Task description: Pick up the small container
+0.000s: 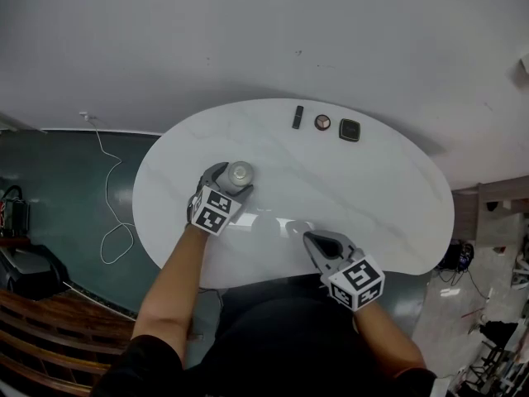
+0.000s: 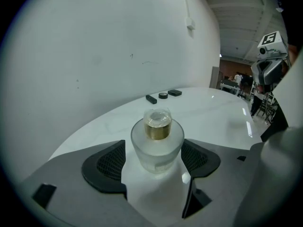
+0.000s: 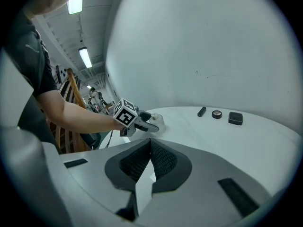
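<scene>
The small container (image 1: pixel 240 173) is a frosted glass bottle (image 2: pixel 157 145) with a gold collar and a clear cap. It stands upright on the left part of the white marble table (image 1: pixel 372 188). My left gripper (image 1: pixel 234 182) is open, one jaw on each side of the bottle; the left pad (image 2: pixel 110 163) shows a narrow gap, and the right pad (image 2: pixel 201 159) is very close to the glass. My right gripper (image 1: pixel 304 234) hovers near the table's front edge with its pads (image 3: pixel 142 164) meeting, nothing between them. The right gripper view shows the bottle (image 3: pixel 156 122) beside the left gripper (image 3: pixel 146 125).
At the table's far edge lie a black stick (image 1: pixel 297 117), a round compact (image 1: pixel 322 122) and a black square case (image 1: pixel 350 130). A white cable (image 1: pixel 111 222) trails on the dark floor to the left. A white wall rises behind the table.
</scene>
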Tool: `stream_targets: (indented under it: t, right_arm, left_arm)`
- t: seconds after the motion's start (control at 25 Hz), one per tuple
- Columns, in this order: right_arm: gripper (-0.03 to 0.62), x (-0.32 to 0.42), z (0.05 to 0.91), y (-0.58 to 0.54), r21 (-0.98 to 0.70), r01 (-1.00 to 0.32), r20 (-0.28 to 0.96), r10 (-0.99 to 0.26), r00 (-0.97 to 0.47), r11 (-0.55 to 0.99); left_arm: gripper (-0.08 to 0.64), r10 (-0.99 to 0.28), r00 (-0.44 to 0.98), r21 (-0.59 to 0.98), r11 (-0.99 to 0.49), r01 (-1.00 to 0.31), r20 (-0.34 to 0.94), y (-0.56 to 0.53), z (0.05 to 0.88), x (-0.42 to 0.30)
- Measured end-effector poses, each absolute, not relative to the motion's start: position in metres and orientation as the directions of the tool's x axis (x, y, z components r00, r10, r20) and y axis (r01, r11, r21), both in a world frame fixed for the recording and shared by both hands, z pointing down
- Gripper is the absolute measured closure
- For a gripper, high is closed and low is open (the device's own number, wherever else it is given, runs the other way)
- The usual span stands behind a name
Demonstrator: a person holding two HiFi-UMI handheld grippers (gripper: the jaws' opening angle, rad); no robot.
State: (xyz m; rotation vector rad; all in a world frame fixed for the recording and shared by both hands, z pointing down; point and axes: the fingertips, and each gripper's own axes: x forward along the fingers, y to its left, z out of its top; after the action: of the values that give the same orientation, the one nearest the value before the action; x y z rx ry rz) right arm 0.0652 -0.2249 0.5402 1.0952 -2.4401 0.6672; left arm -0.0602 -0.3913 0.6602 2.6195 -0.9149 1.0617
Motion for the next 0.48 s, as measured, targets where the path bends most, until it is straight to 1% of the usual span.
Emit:
stream_targets:
  t: [0.48]
  right_arm:
    - [0.597,0.083,0.543,-0.232,-0.270,-0.791,0.523,-0.606,-0.599,0.550]
  left_arm:
    - [0.199,-0.459,0.573,-0.056,-0.811,-0.583,0.679,-0.408,0.679,-0.033]
